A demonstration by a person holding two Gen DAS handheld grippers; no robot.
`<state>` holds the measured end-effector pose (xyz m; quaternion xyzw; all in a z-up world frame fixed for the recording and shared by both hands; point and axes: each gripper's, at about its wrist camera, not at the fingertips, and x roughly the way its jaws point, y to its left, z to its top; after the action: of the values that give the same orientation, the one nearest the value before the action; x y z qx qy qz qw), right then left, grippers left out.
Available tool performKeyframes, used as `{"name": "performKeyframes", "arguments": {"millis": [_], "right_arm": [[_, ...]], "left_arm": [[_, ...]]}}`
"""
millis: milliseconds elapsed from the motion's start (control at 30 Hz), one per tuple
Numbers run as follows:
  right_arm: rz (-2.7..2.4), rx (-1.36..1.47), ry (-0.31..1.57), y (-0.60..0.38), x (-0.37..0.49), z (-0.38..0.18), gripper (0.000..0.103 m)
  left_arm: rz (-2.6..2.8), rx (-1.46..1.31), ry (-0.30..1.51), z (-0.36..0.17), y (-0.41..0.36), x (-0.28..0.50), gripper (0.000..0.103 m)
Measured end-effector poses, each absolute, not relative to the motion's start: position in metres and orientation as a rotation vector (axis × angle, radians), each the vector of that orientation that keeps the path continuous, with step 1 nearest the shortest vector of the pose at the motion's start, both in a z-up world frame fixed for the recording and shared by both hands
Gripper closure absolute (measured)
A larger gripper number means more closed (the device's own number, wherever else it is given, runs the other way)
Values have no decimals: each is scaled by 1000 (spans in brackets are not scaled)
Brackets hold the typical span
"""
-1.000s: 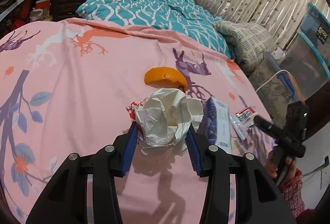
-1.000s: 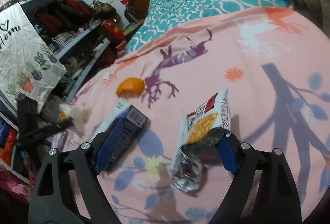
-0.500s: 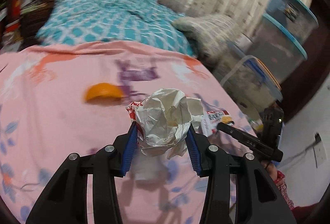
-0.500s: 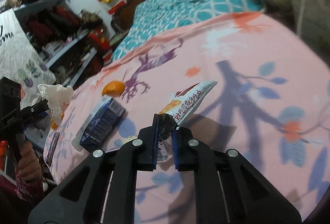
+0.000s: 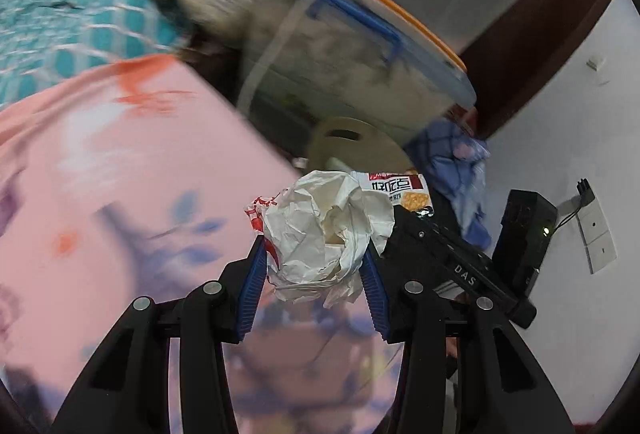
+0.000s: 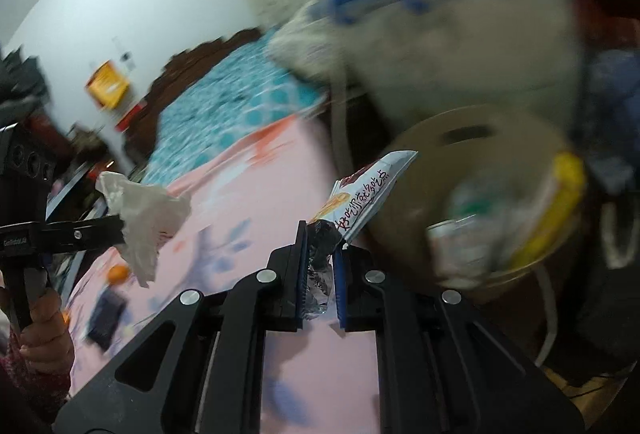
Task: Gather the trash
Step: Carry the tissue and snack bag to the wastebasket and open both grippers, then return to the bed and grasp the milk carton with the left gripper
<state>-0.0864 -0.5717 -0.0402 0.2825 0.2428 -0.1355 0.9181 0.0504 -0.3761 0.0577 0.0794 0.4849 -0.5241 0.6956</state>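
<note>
Now left hand-held gripper (image 5: 314, 266) clamped on crumpled paper (image 5: 324, 234), right hand-held gripper (image 6: 320, 254) pinching snack wrapper (image 6: 360, 194), beside brown bin (image 6: 420, 154)

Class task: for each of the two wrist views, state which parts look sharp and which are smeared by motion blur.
Left wrist view: the tongs and crumpled paper are sharp, the pink bedspread and storage boxes smeared. Right wrist view: the snack wrapper is sharp, the bin blurred.
</note>
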Motion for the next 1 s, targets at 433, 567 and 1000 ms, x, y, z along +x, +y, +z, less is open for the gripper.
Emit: {"name": "performKeyframes", "arguments": {"millis": [433, 567, 1000], "right_arm": [[-395, 551, 564, -661, -79, -54, 87], [-377, 578, 570, -664, -74, -62, 62], [-396, 638, 373, -619, -108, -35, 22]], "left_arm": [[-1148, 276, 1197, 11, -554, 49, 25], [-1135, 277, 1216, 2, -552, 50, 25], [-1159, 170, 1063, 53, -410, 47, 25]]}}
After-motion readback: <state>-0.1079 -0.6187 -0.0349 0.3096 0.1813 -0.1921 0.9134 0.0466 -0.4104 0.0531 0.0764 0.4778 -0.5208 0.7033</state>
